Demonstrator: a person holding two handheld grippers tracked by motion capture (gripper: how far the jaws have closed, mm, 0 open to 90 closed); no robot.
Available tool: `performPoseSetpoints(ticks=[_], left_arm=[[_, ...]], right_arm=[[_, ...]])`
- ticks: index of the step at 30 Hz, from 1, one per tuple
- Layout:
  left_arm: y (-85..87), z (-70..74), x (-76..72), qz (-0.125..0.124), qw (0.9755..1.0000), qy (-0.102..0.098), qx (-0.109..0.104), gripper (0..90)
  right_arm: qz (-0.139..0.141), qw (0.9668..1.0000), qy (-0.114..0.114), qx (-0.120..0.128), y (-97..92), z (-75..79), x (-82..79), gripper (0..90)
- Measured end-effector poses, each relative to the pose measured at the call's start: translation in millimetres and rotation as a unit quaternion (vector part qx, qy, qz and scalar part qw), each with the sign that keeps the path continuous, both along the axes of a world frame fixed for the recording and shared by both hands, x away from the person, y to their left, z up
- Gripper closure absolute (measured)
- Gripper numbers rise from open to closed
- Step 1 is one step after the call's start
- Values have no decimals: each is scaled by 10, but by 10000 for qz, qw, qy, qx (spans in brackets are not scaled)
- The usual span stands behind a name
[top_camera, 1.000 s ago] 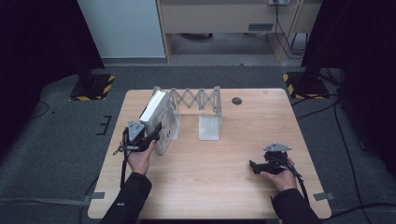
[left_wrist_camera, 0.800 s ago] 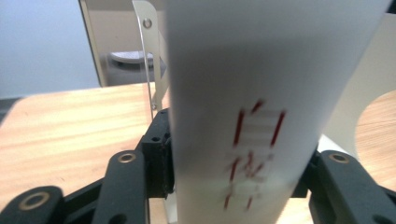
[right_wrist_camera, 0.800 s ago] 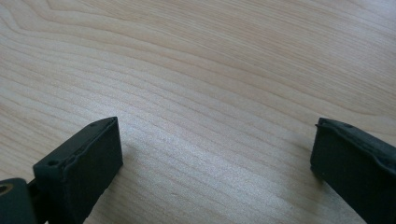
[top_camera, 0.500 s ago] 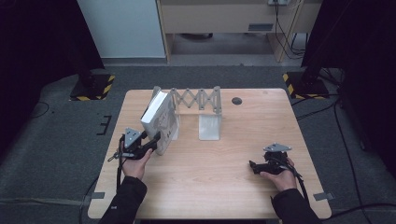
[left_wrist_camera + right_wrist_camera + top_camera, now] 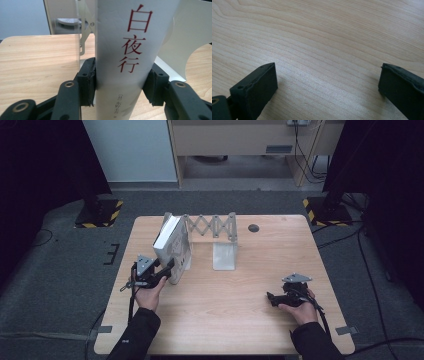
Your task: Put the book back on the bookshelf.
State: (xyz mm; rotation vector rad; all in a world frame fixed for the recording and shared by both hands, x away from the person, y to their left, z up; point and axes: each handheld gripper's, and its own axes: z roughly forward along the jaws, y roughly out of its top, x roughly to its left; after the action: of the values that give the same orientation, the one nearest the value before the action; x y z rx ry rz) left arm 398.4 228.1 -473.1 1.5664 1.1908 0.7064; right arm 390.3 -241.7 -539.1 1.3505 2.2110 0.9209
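left gripper (image 5: 120,87) clamps the white book (image 5: 130,50) by its spine, jaws tight on both sides; book tilts against the left end of the accordion book rack (image 5: 212,227) on the table (image 5: 225,320); right gripper (image 5: 274,298) idle, jaws wide, empty; likely step: seating book in rack; next: stand it upright, release.

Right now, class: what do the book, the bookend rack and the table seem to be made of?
Book: paper, smooth matte white cover with printed red characters. Bookend rack: probably painted or plain metal, given thin flat plates and riveted scissor links. Table: wood or wood-look laminate, given pale grain lines and a low sheen; which one is unclear.
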Motion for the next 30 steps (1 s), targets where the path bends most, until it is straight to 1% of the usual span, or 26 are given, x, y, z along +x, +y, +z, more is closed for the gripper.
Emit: performPoseSetpoints(ticks=[4,5,6,10,11,13,14,16,17,21,24,27,28,30], left_arm=[[-77,-24,49,-26,10000,-85,14,469],[-89,-31,54,-67,9999,-77,-9,464],[-90,-32,53,-81,9999,-81,22,459],[-73,-35,42,-157,9999,17,-26,449],[-66,-34,35,-167,9998,67,-9,449],[-59,-36,19,-196,9996,195,109,454],[-52,-58,-2,-210,9995,202,135,454],[-26,-98,-31,-251,9993,254,128,465],[-22,-101,-36,-255,9993,249,107,475],[-57,-78,-35,-124,9993,294,200,487],[-79,-70,-22,-79,9994,288,196,489],[-113,-79,12,-41,9995,298,88,483],[-124,-85,26,-15,9996,268,81,480],[-160,-94,52,-49,9996,270,50,470]], right_arm=[[0,10000,-1,-1,0,0,0,26],[-1,10000,0,0,0,0,0,26],[0,10000,0,0,0,0,0,26],[-16,10000,-15,6,3,-2,-1,26],[5,10000,-30,-10,1,-2,1,26],[-2,10000,-24,-5,3,-2,-1,26],[3,10000,-22,-4,3,-2,-1,26],[4,10000,-21,-1,3,-2,-1,26],[4,10000,-19,0,3,-2,-1,26],[5,10000,-20,0,3,-2,-1,26],[5,10000,-21,-2,3,-2,0,26],[2,10000,-22,-4,3,-2,-1,26],[4,10000,-24,-5,3,-2,-1,26],[3,10000,-23,-5,4,-2,-1,26]])
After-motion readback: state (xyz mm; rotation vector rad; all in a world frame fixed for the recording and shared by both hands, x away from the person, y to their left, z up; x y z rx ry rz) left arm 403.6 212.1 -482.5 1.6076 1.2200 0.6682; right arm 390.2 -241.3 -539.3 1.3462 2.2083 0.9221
